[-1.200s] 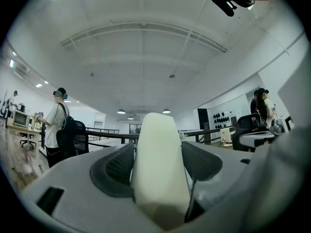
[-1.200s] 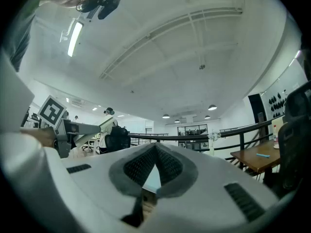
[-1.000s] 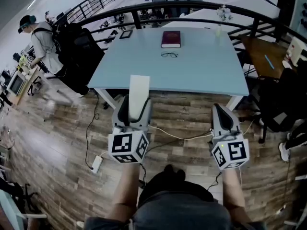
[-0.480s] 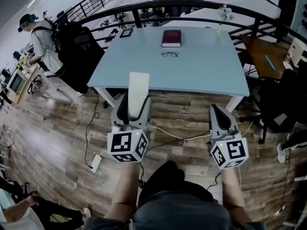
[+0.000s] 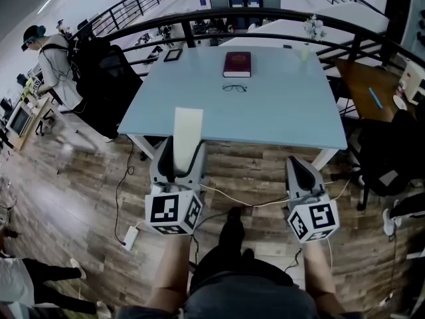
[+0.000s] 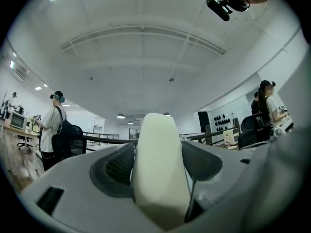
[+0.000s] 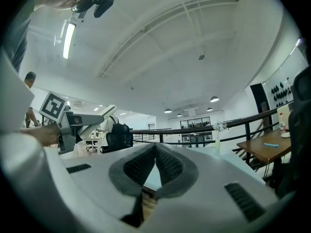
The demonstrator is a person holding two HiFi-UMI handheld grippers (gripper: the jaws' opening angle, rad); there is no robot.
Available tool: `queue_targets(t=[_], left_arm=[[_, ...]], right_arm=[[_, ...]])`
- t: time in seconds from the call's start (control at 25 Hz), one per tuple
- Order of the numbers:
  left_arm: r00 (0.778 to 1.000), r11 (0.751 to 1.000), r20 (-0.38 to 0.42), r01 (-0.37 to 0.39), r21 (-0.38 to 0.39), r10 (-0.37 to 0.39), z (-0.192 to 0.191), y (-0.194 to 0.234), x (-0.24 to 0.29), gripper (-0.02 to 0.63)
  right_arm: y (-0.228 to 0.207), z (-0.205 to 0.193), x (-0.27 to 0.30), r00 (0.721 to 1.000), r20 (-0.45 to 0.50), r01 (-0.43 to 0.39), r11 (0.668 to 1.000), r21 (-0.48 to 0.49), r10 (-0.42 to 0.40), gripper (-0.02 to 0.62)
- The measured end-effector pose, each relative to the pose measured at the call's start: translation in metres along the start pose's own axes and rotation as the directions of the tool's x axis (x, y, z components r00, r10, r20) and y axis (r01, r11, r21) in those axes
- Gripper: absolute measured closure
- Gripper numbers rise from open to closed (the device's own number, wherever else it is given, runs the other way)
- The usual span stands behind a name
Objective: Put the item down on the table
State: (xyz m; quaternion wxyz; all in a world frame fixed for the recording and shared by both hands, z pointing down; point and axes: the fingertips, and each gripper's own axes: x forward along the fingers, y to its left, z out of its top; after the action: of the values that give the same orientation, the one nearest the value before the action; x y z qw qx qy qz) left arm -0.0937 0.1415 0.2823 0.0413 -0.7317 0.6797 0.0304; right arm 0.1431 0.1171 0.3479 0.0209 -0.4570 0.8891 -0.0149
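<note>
- Head view: A person stands just short of a pale blue counter (image 5: 279, 105), with a tool in each hand above the wooden floor (image 5: 80, 198). The left tool (image 5: 179, 157) clamps a pale block (image 5: 187, 126) by its near end. The block's far end juts towards the counter's near edge and is not yet resting on it. The right tool (image 5: 302, 171) hangs at the right and carries nothing. A red book (image 5: 236, 64) and spectacles (image 5: 234, 88) lie towards the counter's far side.
- Left gripper view: Both jaws press against the block's flat sides, and its rounded cream top rises between and beyond them. The block looks smooth and light. It seems stiff enough to keep its shape, though the soft edges hint at foam. A moderate squeeze low on the flat sides, as here, should stop it slipping or tipping on the way down.
- Right gripper view: The jaws meet at their tips with nothing between them. The left tool shows at the far left.
</note>
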Motion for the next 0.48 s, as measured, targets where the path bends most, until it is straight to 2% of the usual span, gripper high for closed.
queue_targets(t=[0.48], left_arm=[[1.0, 0.999, 0.007, 0.026, -0.022, -0.025, -0.018, 0.055, 0.115, 0.295]], right_arm=[[-0.033, -0.014, 0.121, 0.999, -0.026, 0.038, 0.999, 0.007, -0.038, 0.592]])
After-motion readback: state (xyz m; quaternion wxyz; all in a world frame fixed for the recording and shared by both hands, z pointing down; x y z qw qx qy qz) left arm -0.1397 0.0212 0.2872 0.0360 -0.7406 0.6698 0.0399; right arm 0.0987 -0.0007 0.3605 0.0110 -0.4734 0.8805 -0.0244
